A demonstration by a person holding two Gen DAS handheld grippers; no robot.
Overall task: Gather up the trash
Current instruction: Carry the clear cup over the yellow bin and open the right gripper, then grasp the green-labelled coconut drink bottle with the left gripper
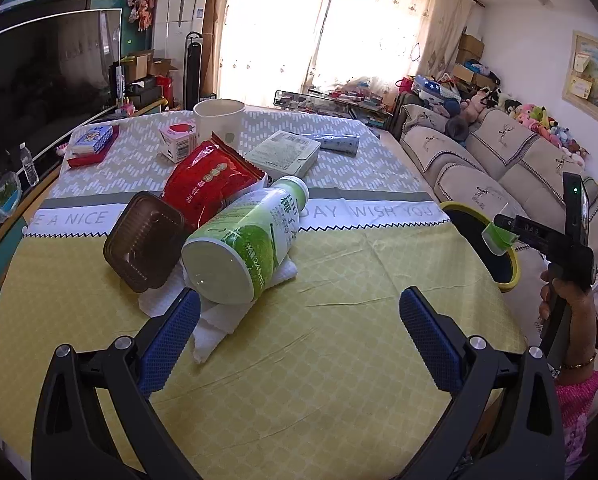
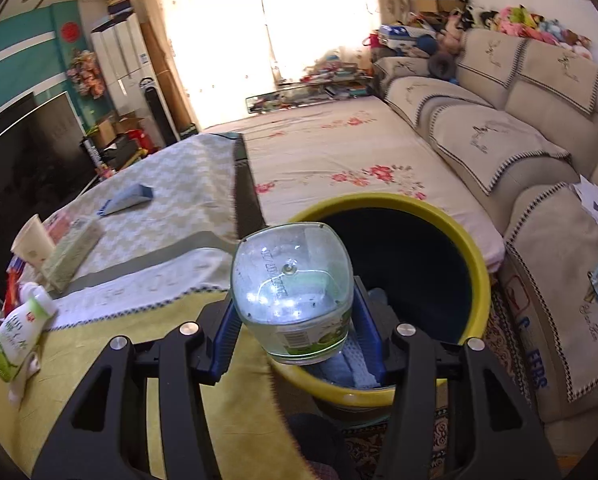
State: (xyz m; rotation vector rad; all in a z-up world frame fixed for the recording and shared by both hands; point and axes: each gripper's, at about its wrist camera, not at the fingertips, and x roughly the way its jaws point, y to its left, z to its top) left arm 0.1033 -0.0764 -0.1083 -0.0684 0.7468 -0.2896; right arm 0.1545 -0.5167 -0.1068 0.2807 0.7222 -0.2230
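Note:
My left gripper [image 1: 299, 312] is open and empty, low over the yellow tablecloth [image 1: 339, 300]. Just ahead of its left finger lies a white and green bottle [image 1: 247, 236] on its side on a white paper towel [image 1: 215, 320]. A brown plastic tray [image 1: 145, 240] and a red snack bag [image 1: 211, 184] lie beside it. My right gripper [image 2: 295, 332] is shut on a clear plastic bottle [image 2: 293, 292] with a green label, held over the near rim of the yellow-rimmed bin [image 2: 399, 280]. The bin also shows in the left wrist view [image 1: 479, 240], with the right gripper over it.
Farther back on the table stand a white cup [image 1: 219, 120], a small carton [image 1: 179, 140], a flat box [image 1: 285, 154], a blue tube [image 1: 335, 142] and a tissue pack on a red tray [image 1: 91, 144]. A sofa [image 2: 519, 140] runs along the right. A TV [image 1: 39, 80] is left.

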